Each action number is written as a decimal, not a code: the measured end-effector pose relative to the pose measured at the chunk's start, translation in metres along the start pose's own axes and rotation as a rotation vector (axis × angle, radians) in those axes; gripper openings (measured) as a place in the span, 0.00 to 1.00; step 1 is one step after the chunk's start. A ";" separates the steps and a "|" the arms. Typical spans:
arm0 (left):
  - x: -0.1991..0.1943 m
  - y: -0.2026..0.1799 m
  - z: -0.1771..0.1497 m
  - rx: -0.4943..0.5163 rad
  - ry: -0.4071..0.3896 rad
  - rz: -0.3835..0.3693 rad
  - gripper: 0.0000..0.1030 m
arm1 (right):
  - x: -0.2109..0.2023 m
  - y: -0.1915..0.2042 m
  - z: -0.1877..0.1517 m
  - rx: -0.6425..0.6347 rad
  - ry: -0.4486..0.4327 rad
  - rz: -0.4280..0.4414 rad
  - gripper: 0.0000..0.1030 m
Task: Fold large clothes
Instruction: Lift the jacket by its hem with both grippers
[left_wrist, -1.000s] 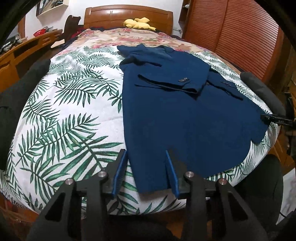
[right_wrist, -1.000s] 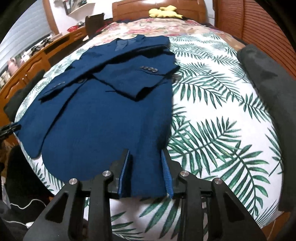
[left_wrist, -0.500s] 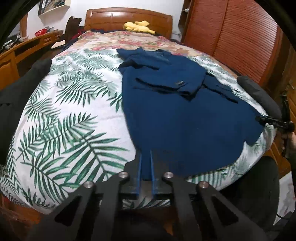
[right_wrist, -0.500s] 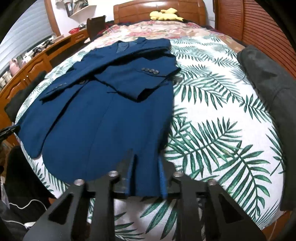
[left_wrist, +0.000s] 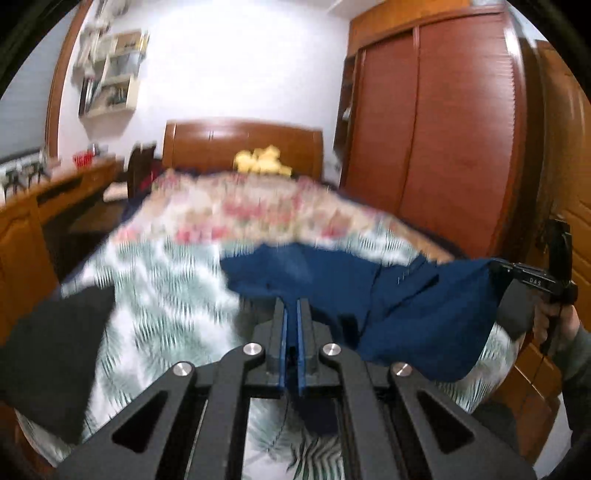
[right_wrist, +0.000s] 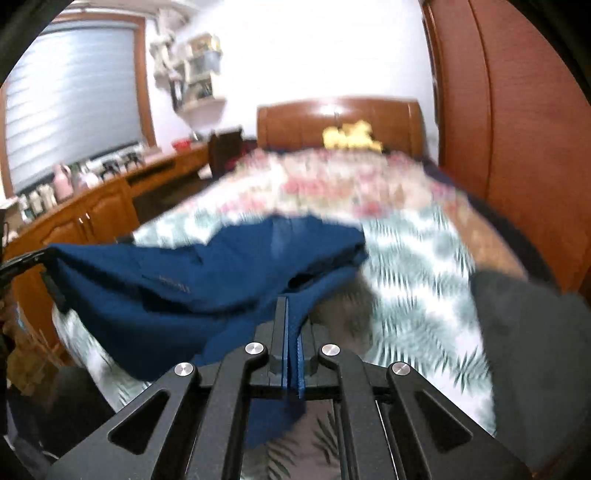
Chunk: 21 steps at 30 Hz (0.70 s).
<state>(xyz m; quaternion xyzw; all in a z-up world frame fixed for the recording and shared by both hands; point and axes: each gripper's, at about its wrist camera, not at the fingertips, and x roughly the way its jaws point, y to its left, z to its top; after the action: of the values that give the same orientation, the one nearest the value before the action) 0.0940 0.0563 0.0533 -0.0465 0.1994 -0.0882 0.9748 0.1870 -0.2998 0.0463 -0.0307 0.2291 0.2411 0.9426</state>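
A navy blue suit jacket (left_wrist: 417, 306) lies on a bed with a palm-leaf cover (left_wrist: 166, 280). Its lower hem is lifted off the bed. My left gripper (left_wrist: 292, 306) is shut on one hem corner, with cloth hanging below the jaws. My right gripper (right_wrist: 291, 306) is shut on the other hem corner of the jacket (right_wrist: 177, 280). The right gripper also shows in the left wrist view (left_wrist: 517, 275), pinching the far hem corner. The left gripper shows at the edge of the right wrist view (right_wrist: 22, 264). Both views are motion-blurred.
Dark grey garments lie at the bed's left (left_wrist: 48, 339) and right (right_wrist: 532, 332) edges. A wooden headboard (left_wrist: 243, 142) with a yellow plush toy (left_wrist: 262, 162) is at the far end. A wooden wardrobe (left_wrist: 443, 129) stands right, a wooden desk (right_wrist: 96, 210) left.
Both grippers closed on the jacket's hem corners and then rose, lifting the hem off the bed. Both views tilted up towards the headboard and wall.
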 end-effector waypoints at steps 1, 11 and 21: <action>-0.009 -0.004 0.013 0.008 -0.029 0.000 0.01 | -0.014 0.007 0.015 -0.017 -0.036 0.001 0.00; -0.108 -0.019 0.108 0.052 -0.240 -0.006 0.01 | -0.133 0.045 0.088 -0.112 -0.263 0.005 0.00; -0.091 -0.012 0.111 0.091 -0.195 0.050 0.01 | -0.142 0.031 0.088 -0.129 -0.236 -0.061 0.00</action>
<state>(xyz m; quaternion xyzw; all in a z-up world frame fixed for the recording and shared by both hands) 0.0538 0.0684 0.1915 -0.0053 0.1007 -0.0677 0.9926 0.0981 -0.3202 0.1900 -0.0697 0.0995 0.2286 0.9659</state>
